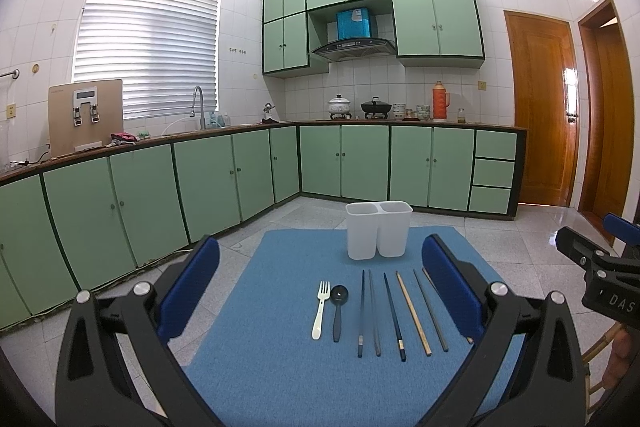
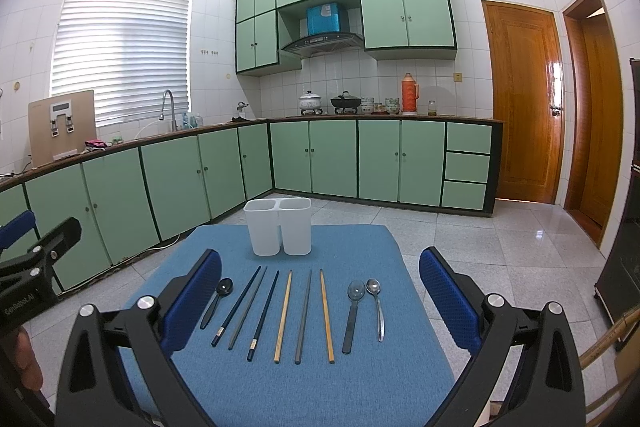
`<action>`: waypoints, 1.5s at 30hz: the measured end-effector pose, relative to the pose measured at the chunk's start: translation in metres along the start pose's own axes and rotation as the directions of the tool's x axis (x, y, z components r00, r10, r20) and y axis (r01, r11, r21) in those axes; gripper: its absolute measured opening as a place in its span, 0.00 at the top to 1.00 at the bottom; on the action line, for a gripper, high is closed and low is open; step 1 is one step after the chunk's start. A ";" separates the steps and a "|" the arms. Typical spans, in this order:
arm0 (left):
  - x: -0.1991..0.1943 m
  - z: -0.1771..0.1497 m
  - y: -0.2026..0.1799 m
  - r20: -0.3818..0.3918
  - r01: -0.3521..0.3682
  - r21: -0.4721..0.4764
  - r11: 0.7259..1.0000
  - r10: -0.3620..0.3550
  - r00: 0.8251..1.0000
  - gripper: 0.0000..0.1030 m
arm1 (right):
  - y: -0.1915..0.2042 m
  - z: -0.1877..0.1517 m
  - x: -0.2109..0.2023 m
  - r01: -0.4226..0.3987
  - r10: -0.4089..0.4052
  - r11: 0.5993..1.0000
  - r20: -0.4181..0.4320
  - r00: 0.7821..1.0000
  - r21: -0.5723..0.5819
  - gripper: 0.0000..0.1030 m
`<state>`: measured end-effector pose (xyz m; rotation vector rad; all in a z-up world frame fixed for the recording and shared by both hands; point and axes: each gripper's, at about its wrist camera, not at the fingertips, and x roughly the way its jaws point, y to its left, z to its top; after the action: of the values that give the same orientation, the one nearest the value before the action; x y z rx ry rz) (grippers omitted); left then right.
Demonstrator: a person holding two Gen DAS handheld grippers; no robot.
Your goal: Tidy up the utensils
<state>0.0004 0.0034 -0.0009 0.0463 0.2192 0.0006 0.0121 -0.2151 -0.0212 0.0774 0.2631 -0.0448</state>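
A blue mat (image 1: pixel 280 347) carries a row of utensils. In the left wrist view a white fork (image 1: pixel 321 309) and a black spoon (image 1: pixel 338 309) lie left of several chopsticks (image 1: pixel 394 315), dark and wooden. Behind them stands an empty white two-compartment holder (image 1: pixel 378 229). My left gripper (image 1: pixel 320 243) hovers open above the row, holding nothing. The right wrist view shows the same holder (image 2: pixel 278 227), the chopsticks (image 2: pixel 284 315), a black spoon (image 2: pixel 218 301), a dark-handled spoon (image 2: pixel 353 313) and a metal spoon (image 2: pixel 377 307). My right gripper (image 2: pixel 321 255) is open and empty.
The mat lies on a raised surface over a tiled floor (image 2: pixel 500 247). Green cabinets (image 1: pixel 120 203) run along the left and back walls. Wooden doors (image 2: pixel 520 99) stand at the right. A hand (image 2: pixel 24 363) holds the left gripper's handle at the far left of the right wrist view.
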 end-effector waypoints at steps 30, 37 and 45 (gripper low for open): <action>0.074 -0.017 0.026 -0.146 -0.059 -0.013 0.998 0.057 0.988 0.05 | -0.004 -0.010 0.069 0.037 -0.037 0.999 -0.085 0.996 -0.007 0.06; 0.146 -0.030 0.036 -0.267 -0.060 -0.012 0.998 0.055 0.962 0.05 | -0.025 -0.008 0.119 0.051 -0.050 0.999 -0.148 0.988 0.007 0.08; 0.240 -0.052 0.036 -0.436 -0.029 -0.017 0.999 0.019 0.900 0.05 | -0.049 -0.011 0.183 0.073 -0.065 0.997 -0.245 0.967 0.023 0.16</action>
<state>0.2232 0.0435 -0.1022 0.0256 0.6696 0.0386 0.1830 -0.2690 -0.0834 0.1057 0.5116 -0.1088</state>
